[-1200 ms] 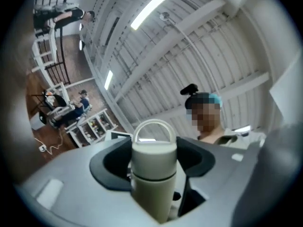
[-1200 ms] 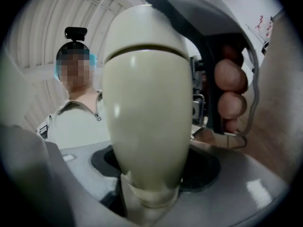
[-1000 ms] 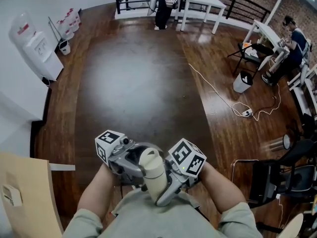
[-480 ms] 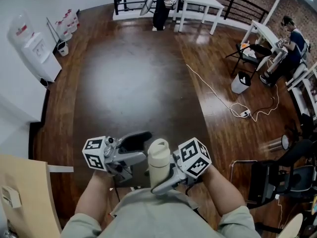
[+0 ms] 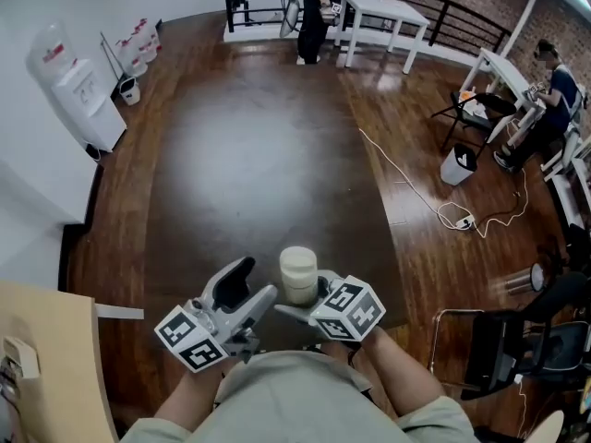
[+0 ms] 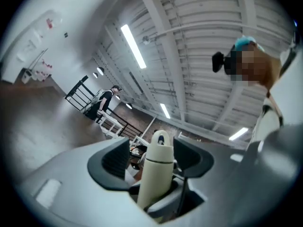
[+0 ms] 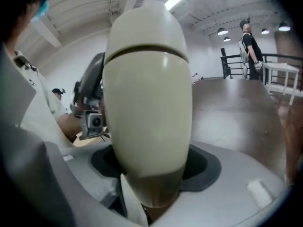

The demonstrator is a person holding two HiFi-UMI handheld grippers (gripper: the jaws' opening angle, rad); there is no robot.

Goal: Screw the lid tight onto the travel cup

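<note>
**Setting.** The person stands over a dark wooden floor [image 5: 259,155]. No table is in use, and both tools are held in the air close to the body.

**Right gripper** [image 5: 305,299]. Its jaws are clenched on the lower body of the travel cup [image 7: 147,117], with 1 pad on either side. The cup stands roughly upright, top toward the head camera. Judgement: this grip acts as the vice, so the body cannot turn while the top is worked.

**Left gripper** [image 5: 256,281]. It sits just beside the cup on the person's left. Its jaws are apart and closing. In the left gripper view the cup's upper part lines up between the 2 pads, which do not appear to press on it. Judgement: it is positioned to take the top for a turn.

**Lid** [image 6: 160,145]. It is seated on the cup, with a thin dark seam around the joint. How tight it sits cannot be told.
</note>
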